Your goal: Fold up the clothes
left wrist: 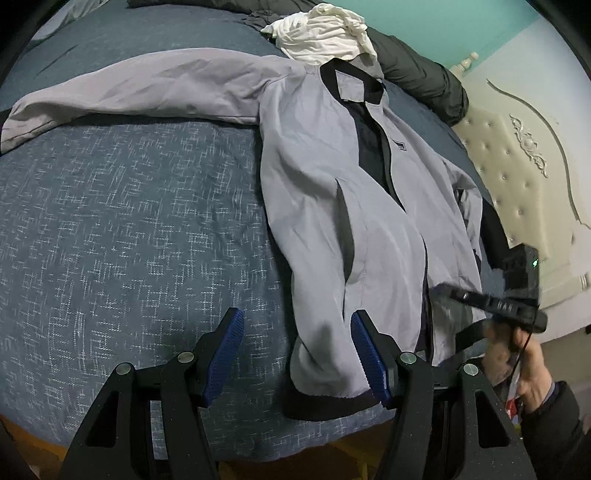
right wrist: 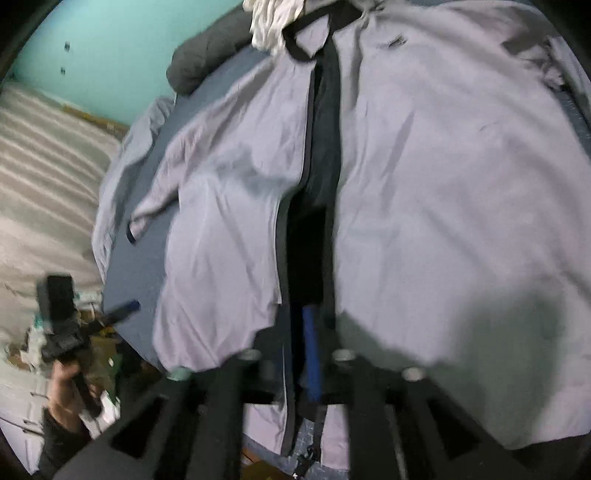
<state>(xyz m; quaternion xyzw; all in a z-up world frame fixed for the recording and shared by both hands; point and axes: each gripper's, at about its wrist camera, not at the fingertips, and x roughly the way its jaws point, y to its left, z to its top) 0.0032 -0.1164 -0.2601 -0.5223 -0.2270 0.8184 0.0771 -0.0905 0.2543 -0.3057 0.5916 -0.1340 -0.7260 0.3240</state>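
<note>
On the blue patterned bedspread (left wrist: 129, 221), straight ahead of the left gripper (left wrist: 297, 354), a light grey jacket (left wrist: 325, 177) lies face up with its zip open and a dark lining showing down the middle. Its black hem (left wrist: 317, 406) sits just in front of and between that gripper's blue pads (left wrist: 225, 354), which stand wide apart and press on nothing. One sleeve (left wrist: 129, 96) stretches flat across the bed, far off to the left of the claw. Beyond the collar, farther from the claw, a crumpled white garment (left wrist: 325, 33) rests against a dark quilted one (left wrist: 417, 77).

To the right of the left gripper, a hand (left wrist: 524, 365) in a dark sleeve carries the right gripper (right wrist: 306, 350) over the jacket's other front panel. From its own camera this claw looks narrow; one blue pad (right wrist: 312, 354) shows at the open zip edge with fabric draped over the fingers, but blur hides whether the pads pinch the cloth, so I cannot tell if it holds anything.

Past the right gripper stands a cream tufted headboard (left wrist: 517, 155) under a turquoise wall (left wrist: 443, 22)
</note>
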